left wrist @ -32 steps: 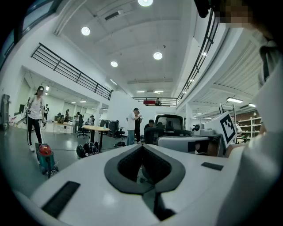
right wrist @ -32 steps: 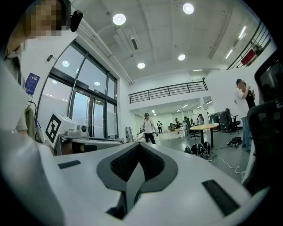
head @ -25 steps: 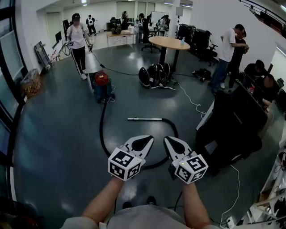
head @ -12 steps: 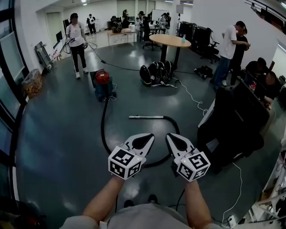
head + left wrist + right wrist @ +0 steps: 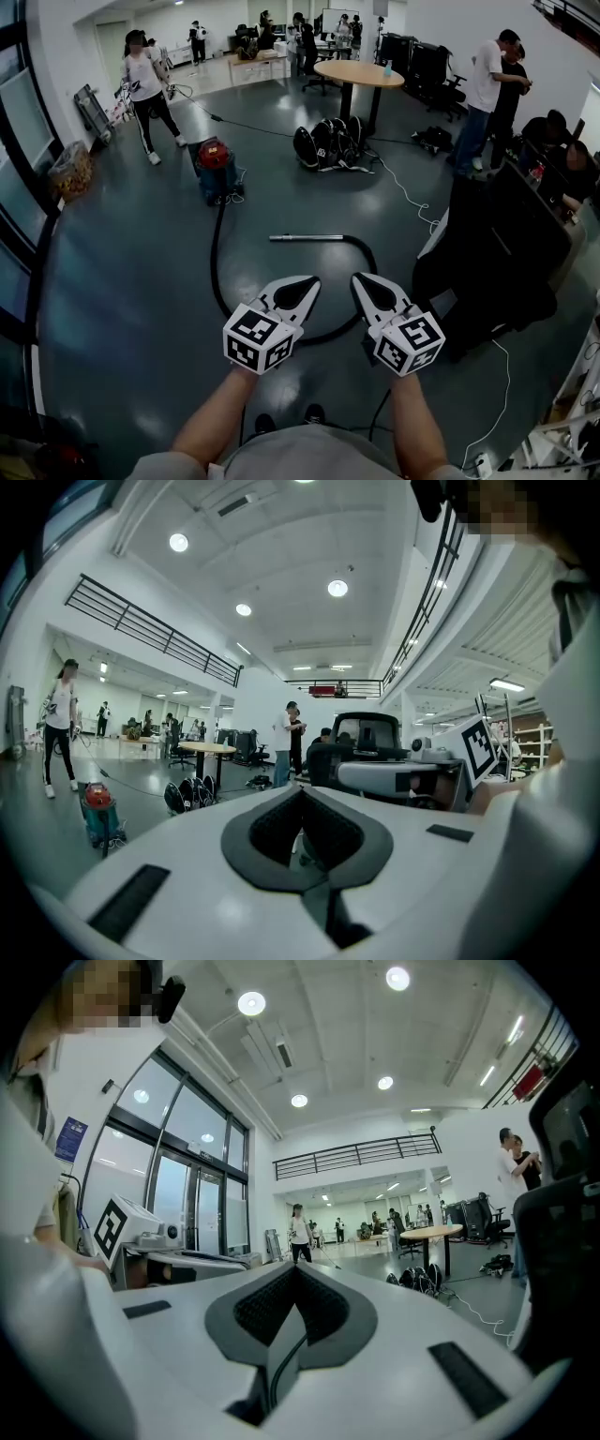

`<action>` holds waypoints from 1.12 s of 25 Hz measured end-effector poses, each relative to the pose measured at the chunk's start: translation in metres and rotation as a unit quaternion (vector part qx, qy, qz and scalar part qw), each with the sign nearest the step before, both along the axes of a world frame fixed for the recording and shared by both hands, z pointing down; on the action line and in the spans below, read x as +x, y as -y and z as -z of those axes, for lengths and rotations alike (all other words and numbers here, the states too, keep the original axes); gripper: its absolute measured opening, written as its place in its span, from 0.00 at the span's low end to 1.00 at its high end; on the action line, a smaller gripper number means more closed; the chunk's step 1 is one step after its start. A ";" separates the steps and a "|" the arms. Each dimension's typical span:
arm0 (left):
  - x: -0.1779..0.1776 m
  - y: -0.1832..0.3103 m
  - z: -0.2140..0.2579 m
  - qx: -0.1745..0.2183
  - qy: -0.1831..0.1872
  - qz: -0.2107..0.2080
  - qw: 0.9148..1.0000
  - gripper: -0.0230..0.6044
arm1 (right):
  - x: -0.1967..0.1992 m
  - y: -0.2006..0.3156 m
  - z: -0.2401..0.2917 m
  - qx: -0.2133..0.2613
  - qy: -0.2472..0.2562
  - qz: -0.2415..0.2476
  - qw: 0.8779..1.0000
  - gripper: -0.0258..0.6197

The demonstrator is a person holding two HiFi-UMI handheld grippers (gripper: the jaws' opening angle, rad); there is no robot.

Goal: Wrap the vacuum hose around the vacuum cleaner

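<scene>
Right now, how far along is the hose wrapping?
Done: nothing; the hose lies loose across the floor from the vacuum cleaner to its metal wand. In hand: nothing; the left claw and right claw are both shut and empty, clear of the hose. Left: grasp the hose and wind it around the cleaner.

The floor (image 5: pixel 112 281) is dark, smooth and glossy. The hose (image 5: pixel 214 262) looks matt black, its tube (image 5: pixel 305 238) shiny metal. The vacuum (image 5: pixel 213 156) top is glossy red plastic. The fingers (image 5: pixel 187 892) are smooth white plastic with rough dark pads (image 5: pixel 272 829).
</scene>
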State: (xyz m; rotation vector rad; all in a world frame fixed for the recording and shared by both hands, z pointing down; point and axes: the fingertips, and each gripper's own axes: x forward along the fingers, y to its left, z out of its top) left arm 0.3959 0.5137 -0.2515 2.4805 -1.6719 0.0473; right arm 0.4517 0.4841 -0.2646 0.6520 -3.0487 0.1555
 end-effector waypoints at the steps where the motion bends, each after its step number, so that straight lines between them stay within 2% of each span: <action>1: 0.003 0.003 -0.001 -0.001 0.004 0.000 1.000 0.05 | 0.004 0.006 -0.001 0.000 -0.001 0.002 1.000 0.04; 7: 0.013 0.027 -0.006 -0.015 0.018 0.001 1.000 0.05 | 0.024 0.044 -0.004 -0.005 -0.002 -0.004 1.000 0.04; 15: 0.008 0.068 -0.019 -0.025 0.012 -0.013 1.000 0.05 | 0.017 0.084 -0.013 -0.009 -0.012 -0.015 1.000 0.04; 24: -0.039 0.149 -0.038 -0.019 -0.013 -0.041 0.999 0.05 | -0.026 0.161 -0.033 -0.013 -0.049 -0.046 0.998 0.04; 28: -0.065 0.183 -0.062 -0.036 -0.030 -0.046 0.998 0.05 | -0.050 0.190 -0.049 -0.024 -0.079 -0.049 0.995 0.04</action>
